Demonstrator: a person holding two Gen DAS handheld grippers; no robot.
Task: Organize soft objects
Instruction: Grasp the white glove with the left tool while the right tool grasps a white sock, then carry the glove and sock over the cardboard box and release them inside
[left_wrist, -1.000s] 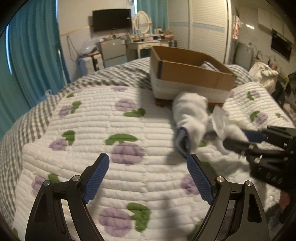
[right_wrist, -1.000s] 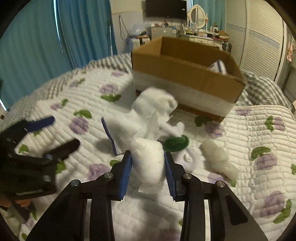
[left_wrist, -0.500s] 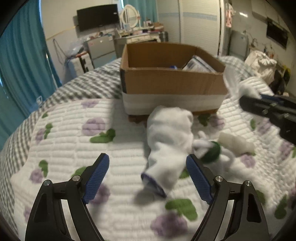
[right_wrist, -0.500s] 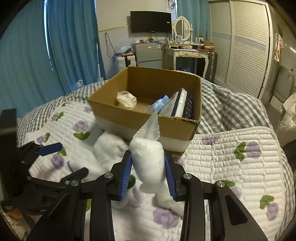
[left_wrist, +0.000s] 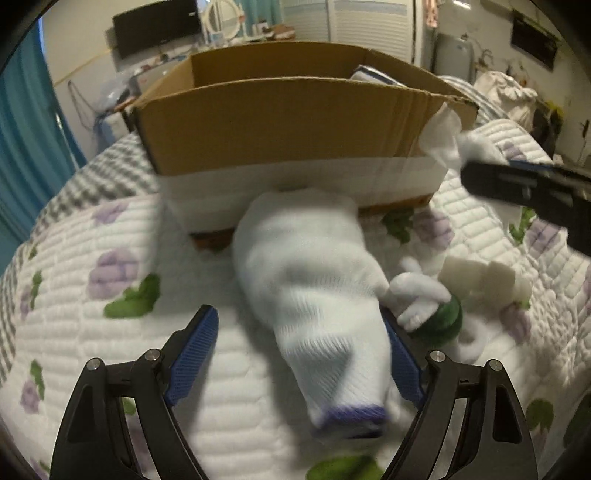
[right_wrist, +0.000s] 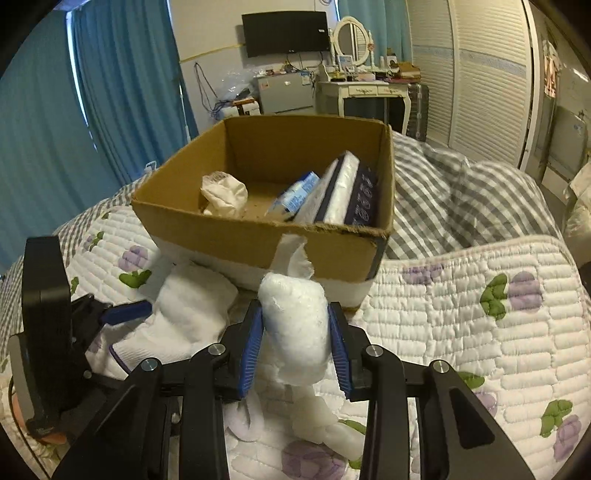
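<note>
The sock (left_wrist: 314, 306) lies on the quilt (left_wrist: 92, 332) just before the box (left_wrist: 280, 122), its long axis running from the box wall toward you, purple-edged cuff nearest. Your left gripper (left_wrist: 303, 354) stands wide around the cuff end; the sock lies against the right pad, clear of the left one. Your right gripper (right_wrist: 295, 343) is clamped narrow on one white wad (right_wrist: 295, 325), upright, short of the box. In the box: one bundle (right_wrist: 223, 194) and three packs (right_wrist: 332, 195).
</note>
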